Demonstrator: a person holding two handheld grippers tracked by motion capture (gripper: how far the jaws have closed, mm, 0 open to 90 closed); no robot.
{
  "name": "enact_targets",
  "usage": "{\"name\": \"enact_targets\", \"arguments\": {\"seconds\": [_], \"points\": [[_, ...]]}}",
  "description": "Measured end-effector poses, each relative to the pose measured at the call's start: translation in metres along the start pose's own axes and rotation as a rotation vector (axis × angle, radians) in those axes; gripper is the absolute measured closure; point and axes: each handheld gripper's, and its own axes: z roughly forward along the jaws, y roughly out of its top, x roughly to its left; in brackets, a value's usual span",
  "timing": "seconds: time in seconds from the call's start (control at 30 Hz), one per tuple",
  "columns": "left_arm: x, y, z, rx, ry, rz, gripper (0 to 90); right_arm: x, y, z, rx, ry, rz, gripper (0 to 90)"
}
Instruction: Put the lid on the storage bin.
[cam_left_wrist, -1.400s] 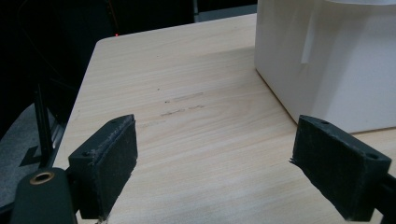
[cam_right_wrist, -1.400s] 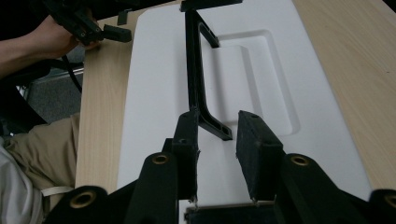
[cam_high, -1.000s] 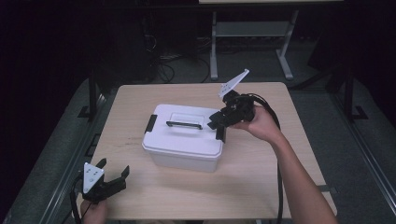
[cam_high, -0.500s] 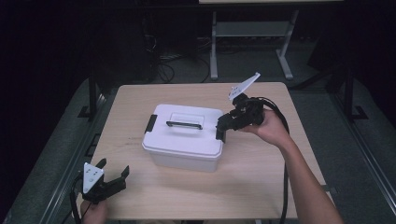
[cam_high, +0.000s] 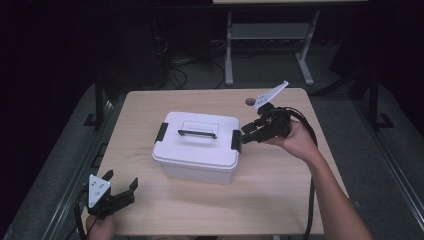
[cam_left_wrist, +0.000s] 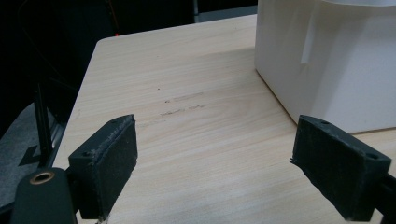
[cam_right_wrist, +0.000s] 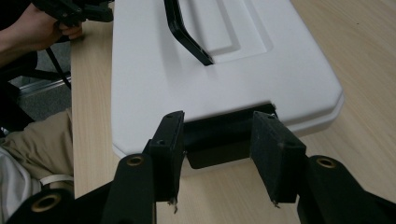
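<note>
Forearms come in from the near edge of the desk (cam_high: 280, 200). At the near left corner the left tool (cam_high: 121, 191) rests low by the desk edge, its jaws spread wide with bare wood between them; in the left gripper view the white side wall of the box (cam_left_wrist: 327, 60) stands just beyond its right jaw, apart from it. Farther in, the white storage box (cam_high: 197, 150) sits at the middle of the desk, lid on, black carry handle (cam_high: 197, 133) lying flat along the top. At its right end is a black latch (cam_high: 236, 140). The right tool (cam_high: 244, 136) points at that latch from the right. Its jaws have just been opening, and in the right gripper view they stand partly spread either side of the latch (cam_right_wrist: 219, 140), the pads not pressing on it.
</note>
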Motion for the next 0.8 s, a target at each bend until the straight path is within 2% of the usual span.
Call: {"name": "enact_targets", "arguments": {"seconds": [0.47, 0.8], "points": [[0.001, 0.000, 0.001, -0.001, 0.000, -0.006, 13.0, 0.000, -0.014, -0.006, -0.006, -0.015, 0.028, 52.2], [0.000, 0.000, 0.001, 0.001, -0.002, -0.001, 13.0, 0.000, -0.033, -0.013, -0.010, -0.029, 0.059, 51.3]]}}
